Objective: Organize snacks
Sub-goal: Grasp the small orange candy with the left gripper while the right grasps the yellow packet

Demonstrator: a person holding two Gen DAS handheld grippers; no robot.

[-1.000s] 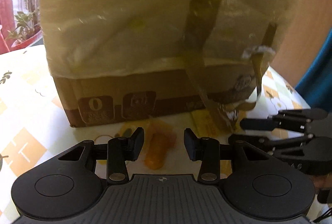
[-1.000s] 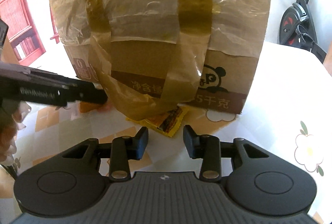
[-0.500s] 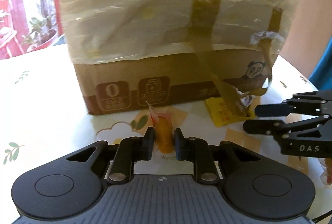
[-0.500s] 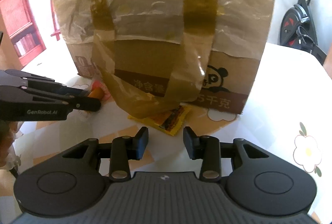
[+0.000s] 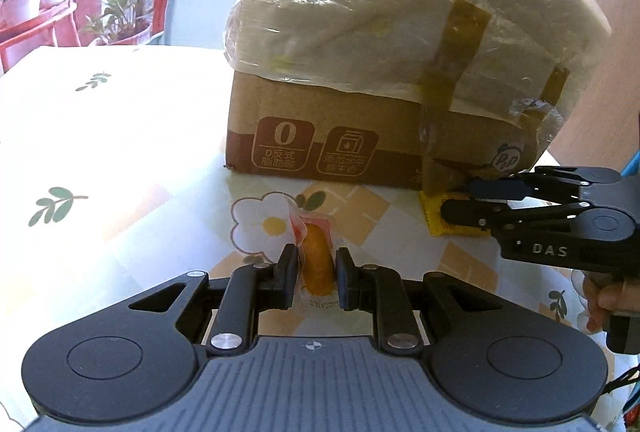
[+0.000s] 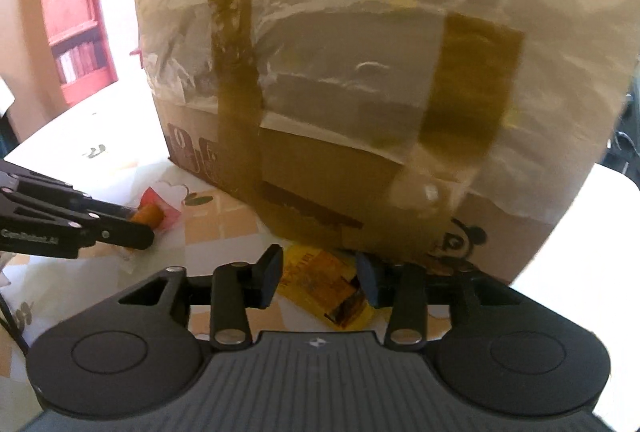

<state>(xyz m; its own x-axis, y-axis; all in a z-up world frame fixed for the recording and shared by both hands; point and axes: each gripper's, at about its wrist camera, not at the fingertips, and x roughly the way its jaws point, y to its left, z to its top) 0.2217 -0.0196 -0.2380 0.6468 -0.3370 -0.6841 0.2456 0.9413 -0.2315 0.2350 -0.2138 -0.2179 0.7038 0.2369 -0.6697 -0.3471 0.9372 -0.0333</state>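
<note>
**A:** Which step is in hand right now?

**B:** Picking up snacks, I judge. The left gripper (image 5: 316, 268) is pinching a small orange snack packet (image 5: 318, 260) low over the flowered surface (image 5: 120, 160), just in front of a cardboard box (image 5: 320, 136) draped in plastic film and strips of yellowish tape. The right gripper (image 6: 320, 272) has its jaws spread, and they have just been opening. They straddle a yellow snack sachet (image 6: 320, 284) that lies flat on the surface at the foot of the box, and the pads are not pressing on it.

**A:** What does the next move call for?

**B:** Probably the right gripper dropping a little and closing on that thin, flat sachet, which may be hard to catch off the surface. The left needs to lift its packet clear. Where the snacks should go I cannot tell.

**A:** Any writing to read?

**B:** The box carries a large "0" badge, a carton icon with Chinese characters beneath, and a panda face near its corner. The right gripper's arm reads "DAS"; the left's reads "GenRobot.AI". The print on the sachet is too blurred to read.
</note>
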